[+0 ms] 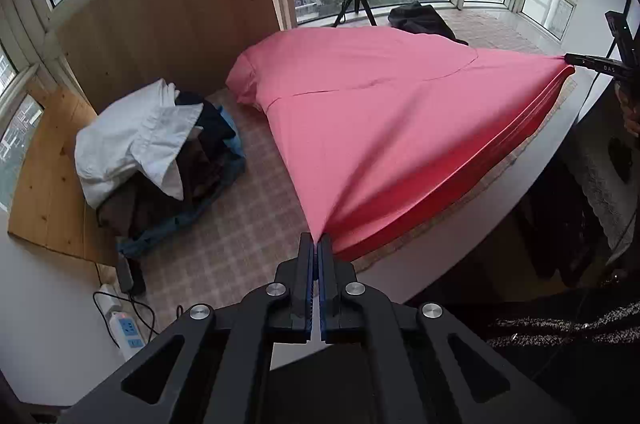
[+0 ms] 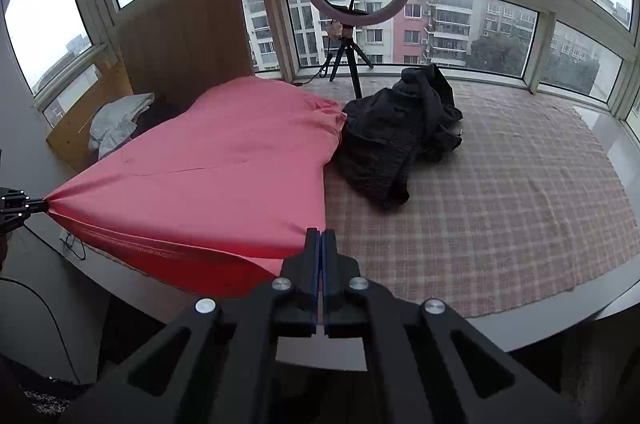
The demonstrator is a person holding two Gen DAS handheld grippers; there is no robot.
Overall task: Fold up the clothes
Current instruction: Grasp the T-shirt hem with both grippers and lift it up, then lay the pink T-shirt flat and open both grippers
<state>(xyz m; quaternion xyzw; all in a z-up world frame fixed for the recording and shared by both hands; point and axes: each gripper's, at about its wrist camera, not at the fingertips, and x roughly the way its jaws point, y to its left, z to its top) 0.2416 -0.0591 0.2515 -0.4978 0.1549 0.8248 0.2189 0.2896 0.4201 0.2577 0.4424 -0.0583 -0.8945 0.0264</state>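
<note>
Left gripper clamped on one hem corner of the pink cotton garment; right gripper pinches the other. Cloth stretches taut ahead of both, far end resting on the checked mat. Mid-fold; next likely carrying hem forward evenly

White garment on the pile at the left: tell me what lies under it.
Under the white garment lie dark clothes and a blue denim piece, stacked on the checked cloth. What sits deeper in the stack is covered.
</note>
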